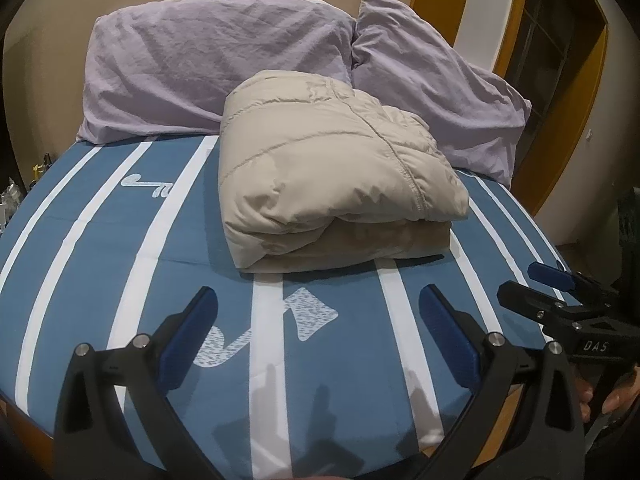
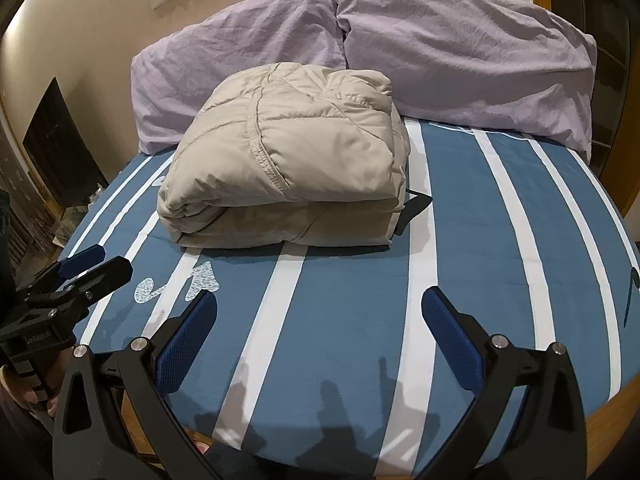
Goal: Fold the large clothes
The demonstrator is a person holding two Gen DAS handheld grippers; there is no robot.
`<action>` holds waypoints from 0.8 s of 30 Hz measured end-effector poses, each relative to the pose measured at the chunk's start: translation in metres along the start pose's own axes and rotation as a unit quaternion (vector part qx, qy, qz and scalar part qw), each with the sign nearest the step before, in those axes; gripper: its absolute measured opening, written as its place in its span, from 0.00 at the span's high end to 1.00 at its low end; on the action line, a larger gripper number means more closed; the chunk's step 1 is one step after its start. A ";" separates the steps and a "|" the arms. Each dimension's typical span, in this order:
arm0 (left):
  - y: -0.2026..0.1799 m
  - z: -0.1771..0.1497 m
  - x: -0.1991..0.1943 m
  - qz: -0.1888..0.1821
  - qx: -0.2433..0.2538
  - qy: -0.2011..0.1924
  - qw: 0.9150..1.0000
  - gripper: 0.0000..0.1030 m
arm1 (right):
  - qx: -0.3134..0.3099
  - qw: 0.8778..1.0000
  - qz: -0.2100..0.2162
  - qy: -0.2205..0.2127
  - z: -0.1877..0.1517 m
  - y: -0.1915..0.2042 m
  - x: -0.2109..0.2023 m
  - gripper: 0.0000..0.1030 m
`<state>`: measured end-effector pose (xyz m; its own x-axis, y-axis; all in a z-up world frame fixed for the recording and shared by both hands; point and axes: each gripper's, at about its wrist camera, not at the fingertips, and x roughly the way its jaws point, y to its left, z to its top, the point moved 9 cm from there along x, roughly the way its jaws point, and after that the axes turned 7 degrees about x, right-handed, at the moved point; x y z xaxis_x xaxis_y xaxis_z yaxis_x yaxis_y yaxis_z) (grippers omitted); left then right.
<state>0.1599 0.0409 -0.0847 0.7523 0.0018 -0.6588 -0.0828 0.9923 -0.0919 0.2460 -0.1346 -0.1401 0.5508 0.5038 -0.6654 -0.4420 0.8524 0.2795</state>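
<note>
- The folded beige quilted puffer jacket (image 1: 320, 168) (image 2: 288, 160) is smooth cloth with a faint sheen and stitched seams.
- The two lilac cloth pillows (image 1: 208, 60) (image 2: 460, 48) look matt and crinkled.
- The blue-and-white striped bedsheet (image 1: 100, 248) (image 2: 500, 240) is flat, matt cloth.
- The black matt plastic left gripper (image 1: 318, 328) carries textured blue pads and shiny metal pins.
- The orange-brown wooden door frame (image 1: 568, 132) looks smooth.

Beige jacket (image 1: 320, 168) — blue-and-white striped sheet (image 1: 100, 248) — lilac pillows (image 1: 200, 64).
</note>
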 end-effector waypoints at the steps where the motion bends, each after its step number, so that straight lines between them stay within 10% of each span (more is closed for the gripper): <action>1: -0.001 0.000 0.000 0.001 0.001 0.000 1.000 0.03 | 0.001 1.000 0.001 0.001 0.000 0.000 0.000 0.01; 24: -0.005 0.004 -0.001 0.002 0.007 0.001 1.000 0.03 | 0.003 1.000 0.006 0.002 0.002 0.004 0.000 0.01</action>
<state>0.1625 0.0364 -0.0810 0.7505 0.0050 -0.6608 -0.0765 0.9939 -0.0793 0.2455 -0.1309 -0.1376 0.5429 0.5136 -0.6644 -0.4437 0.8472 0.2923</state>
